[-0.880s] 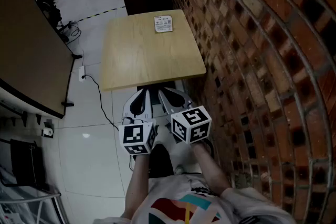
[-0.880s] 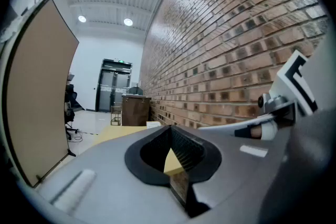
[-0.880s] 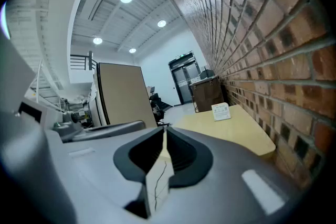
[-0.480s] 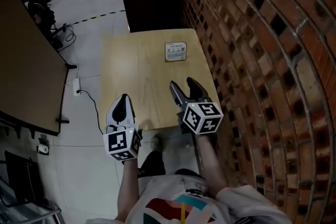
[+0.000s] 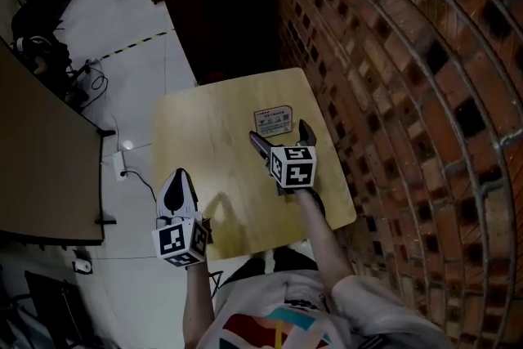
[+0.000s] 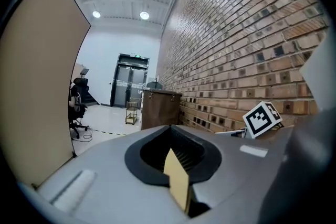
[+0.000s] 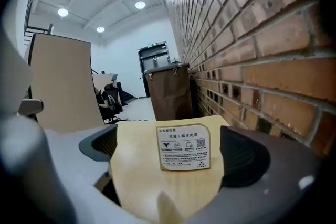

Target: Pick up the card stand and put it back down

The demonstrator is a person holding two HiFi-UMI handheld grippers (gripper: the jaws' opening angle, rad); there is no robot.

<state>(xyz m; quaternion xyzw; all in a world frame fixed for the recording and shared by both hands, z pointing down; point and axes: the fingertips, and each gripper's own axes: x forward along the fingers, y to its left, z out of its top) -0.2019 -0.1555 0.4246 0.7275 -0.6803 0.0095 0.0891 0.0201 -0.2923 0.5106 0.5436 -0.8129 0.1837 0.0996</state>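
Note:
The card stand (image 5: 273,121) is a small white printed card near the far right side of the light wooden table (image 5: 204,135). My right gripper (image 5: 282,135) hovers over the table just short of it, open wide, its fingertips reaching either side of the card's near edge without touching. In the right gripper view the card stand (image 7: 184,147) faces me between the dark pads (image 7: 244,157) of the right gripper (image 7: 173,153). My left gripper (image 5: 178,180) hangs at the table's left front edge, shut and empty; in its own view the left gripper (image 6: 173,152) shows only a sliver of table.
A brick wall (image 5: 392,94) runs close along the table's right side. A dark cabinet (image 5: 221,4) stands beyond the far edge. On the left are a brown partition (image 5: 41,167), a floor cable (image 5: 131,167) and an office chair (image 5: 33,16).
Both grippers have moved forward from in front of the table to over it. The right one has closed in on the card stand with its jaws open.

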